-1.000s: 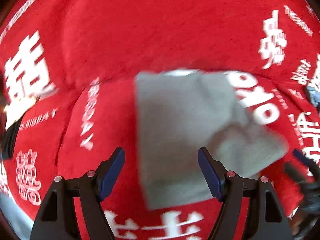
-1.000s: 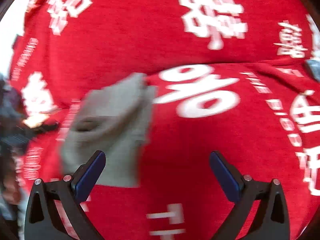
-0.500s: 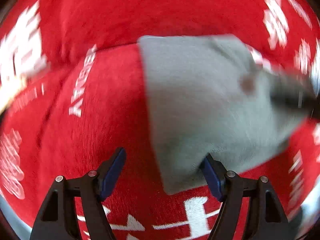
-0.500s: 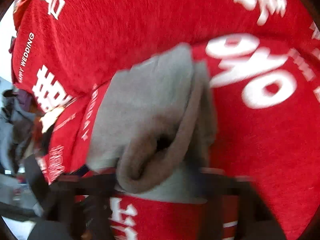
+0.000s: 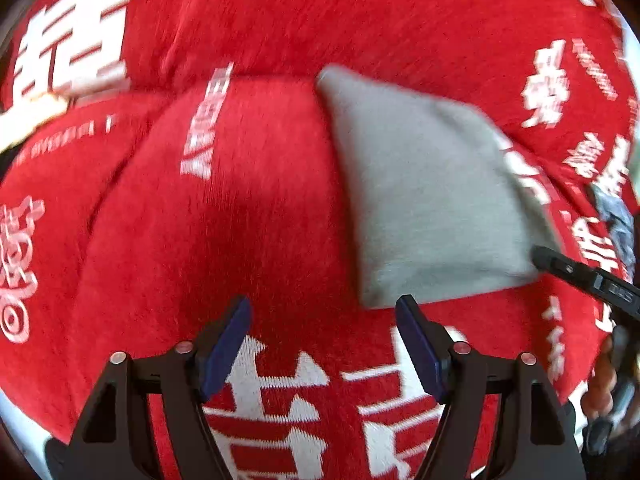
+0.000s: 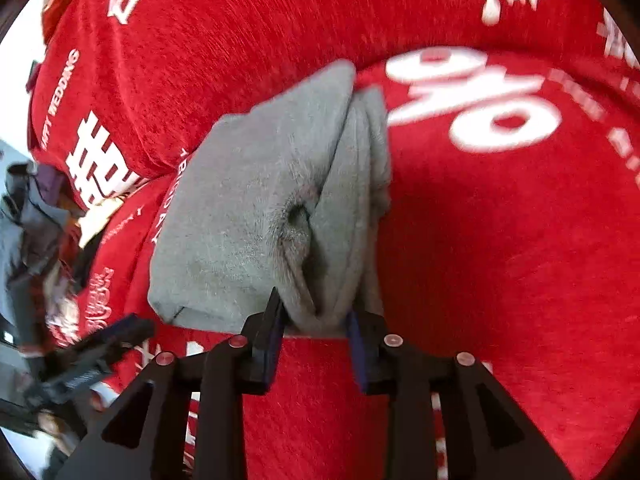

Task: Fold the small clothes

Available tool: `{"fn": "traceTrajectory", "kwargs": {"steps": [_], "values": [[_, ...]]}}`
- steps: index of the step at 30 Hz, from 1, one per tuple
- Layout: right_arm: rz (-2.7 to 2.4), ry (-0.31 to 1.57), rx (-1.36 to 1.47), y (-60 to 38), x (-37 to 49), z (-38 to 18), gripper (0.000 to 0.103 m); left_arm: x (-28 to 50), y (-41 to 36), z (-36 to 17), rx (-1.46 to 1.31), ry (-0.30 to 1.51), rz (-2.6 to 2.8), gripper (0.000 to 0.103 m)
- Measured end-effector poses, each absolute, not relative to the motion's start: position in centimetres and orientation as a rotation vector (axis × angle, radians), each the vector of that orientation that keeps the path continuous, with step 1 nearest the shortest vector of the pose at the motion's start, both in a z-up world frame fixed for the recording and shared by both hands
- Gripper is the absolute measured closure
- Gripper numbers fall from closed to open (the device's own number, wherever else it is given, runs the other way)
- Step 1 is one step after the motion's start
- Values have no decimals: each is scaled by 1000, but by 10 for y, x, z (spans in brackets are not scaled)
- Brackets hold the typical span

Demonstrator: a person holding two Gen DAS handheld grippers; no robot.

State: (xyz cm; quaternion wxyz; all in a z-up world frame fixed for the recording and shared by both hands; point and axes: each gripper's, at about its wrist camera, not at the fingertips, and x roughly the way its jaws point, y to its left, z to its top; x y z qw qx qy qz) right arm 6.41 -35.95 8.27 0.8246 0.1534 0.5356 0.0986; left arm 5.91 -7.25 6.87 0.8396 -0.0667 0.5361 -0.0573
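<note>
A small grey garment (image 5: 432, 208) lies folded on a red blanket with white lettering (image 5: 248, 216). My left gripper (image 5: 324, 340) is open over the bare blanket, just left of the garment's near corner, with nothing between its fingers. In the right wrist view the garment (image 6: 240, 216) shows a bunched fold along its right side. My right gripper (image 6: 316, 328) has that bunched near edge filling the gap between its pads, and its jaws are opening. One right finger (image 5: 580, 276) touches the garment's right corner in the left wrist view.
The red blanket (image 6: 500, 240) covers the whole soft surface and rises in a ridge behind the garment. A heap of dark and blue clothes (image 6: 28, 216) lies off the left edge. A hand (image 5: 600, 392) shows at the lower right of the left wrist view.
My right gripper went from wide open beside the garment to closed on its bunched near edge. My left gripper slid left off the garment, staying open.
</note>
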Motion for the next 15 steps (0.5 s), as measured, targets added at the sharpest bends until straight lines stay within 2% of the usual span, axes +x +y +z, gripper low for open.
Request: {"fn": "traceTrajectory", "kwargs": {"steps": [1,3,5,8,11,13,14,15], "values": [[199,1098,294,-360,63,95,61,59,-74,80,-132,1102,-129,27],[195,1024,264,-359,69,116,33,67,-78,95,-131,1065,-135,27],[222,994,252,-352,86,126,26,88,-87,100,-130,1060,-139,27],[245,1062,253,-345,126,110,28,115,-111,85,-108,1102,-130,27],[285,1179,299,-345,154,77,54,127,-135,66,-83,1149,-135,27],[326,1205,312,-342,159,63,55,126,-146,52,-50,1170,-124,27],[328,1204,302,-342,160,61,57,125,-148,49,-39,1168,-118,24],[341,1195,301,-344,160,60,64,123,-148,44,-35,1168,-119,22]]}}
